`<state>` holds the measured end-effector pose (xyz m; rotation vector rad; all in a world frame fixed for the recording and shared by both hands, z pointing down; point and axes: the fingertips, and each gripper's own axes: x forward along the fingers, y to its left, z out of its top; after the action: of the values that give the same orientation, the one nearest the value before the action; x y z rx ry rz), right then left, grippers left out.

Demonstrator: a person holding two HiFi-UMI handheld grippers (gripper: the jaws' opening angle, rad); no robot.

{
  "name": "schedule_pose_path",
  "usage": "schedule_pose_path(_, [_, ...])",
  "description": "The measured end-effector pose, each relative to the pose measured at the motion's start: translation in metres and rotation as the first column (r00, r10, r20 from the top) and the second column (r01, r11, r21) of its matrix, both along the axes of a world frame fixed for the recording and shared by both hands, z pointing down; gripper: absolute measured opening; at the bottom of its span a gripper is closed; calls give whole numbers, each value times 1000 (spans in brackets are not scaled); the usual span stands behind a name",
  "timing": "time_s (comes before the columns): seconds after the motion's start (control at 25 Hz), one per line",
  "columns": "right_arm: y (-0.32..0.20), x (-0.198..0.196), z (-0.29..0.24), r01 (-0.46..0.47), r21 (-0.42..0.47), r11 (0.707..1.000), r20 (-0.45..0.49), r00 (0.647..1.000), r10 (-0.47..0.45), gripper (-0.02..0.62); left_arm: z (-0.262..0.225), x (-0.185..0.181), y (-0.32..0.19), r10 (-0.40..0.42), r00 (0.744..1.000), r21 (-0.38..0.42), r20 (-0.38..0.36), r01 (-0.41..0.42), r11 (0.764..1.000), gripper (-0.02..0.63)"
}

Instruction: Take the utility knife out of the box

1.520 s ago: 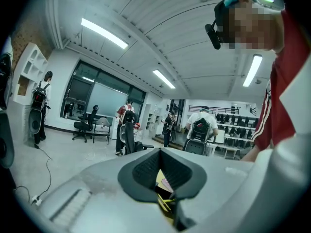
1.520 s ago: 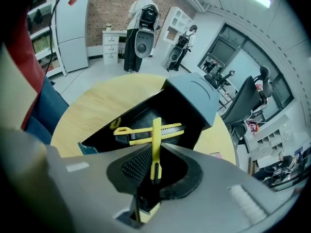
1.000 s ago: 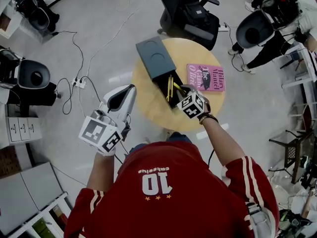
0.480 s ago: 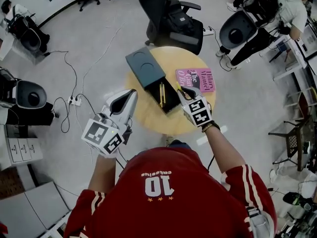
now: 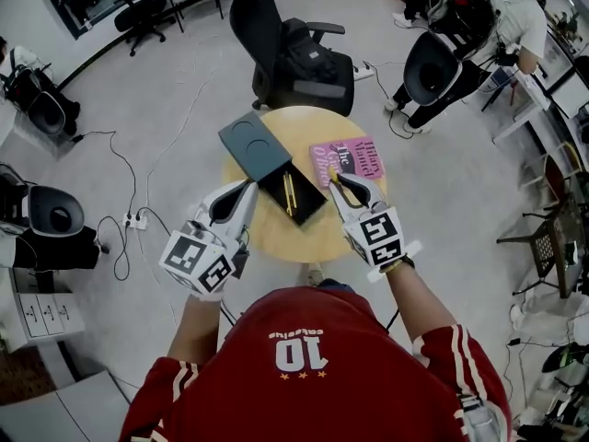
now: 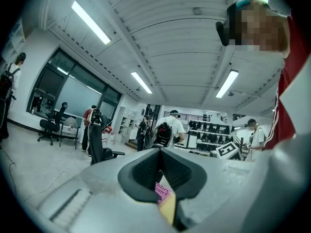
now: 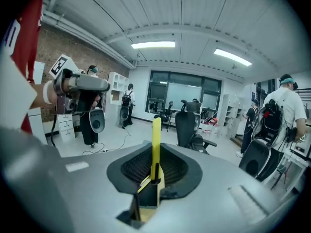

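Right claw (image 5: 342, 182) risen, utility knife (image 7: 156, 140) lifted clear of box (image 5: 309, 203)

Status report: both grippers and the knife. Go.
Left gripper shut, empty. Right gripper shut on utility knife, knife out of the box. Nothing in the way.

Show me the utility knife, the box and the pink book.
utility knife (image 7: 156, 140): right gripper view, yellow body.
box (image 5: 250, 144): head view, dark cover.
pink book (image 5: 363, 157): head view, front cover.
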<state>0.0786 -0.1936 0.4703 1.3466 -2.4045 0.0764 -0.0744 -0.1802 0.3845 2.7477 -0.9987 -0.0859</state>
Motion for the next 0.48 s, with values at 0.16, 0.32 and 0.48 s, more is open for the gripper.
schedule_pose_path(0.16, [15, 5, -35, -17, 69, 997, 45, 999, 14, 46, -3, 10, 2, 20, 1000, 2, -2, -20, 1000, 2])
schedule_pose_path(0.32, [25, 12, -70, -37, 133, 990, 98, 995, 24, 46, -5, 19, 2, 31, 1000, 6, -2, -31, 1000, 2])
schedule_pose_path(0.48, [34, 18, -107, -58, 201, 978, 157, 987, 27, 46, -2, 23, 2, 24, 1000, -1, 7, -24, 1000, 2])
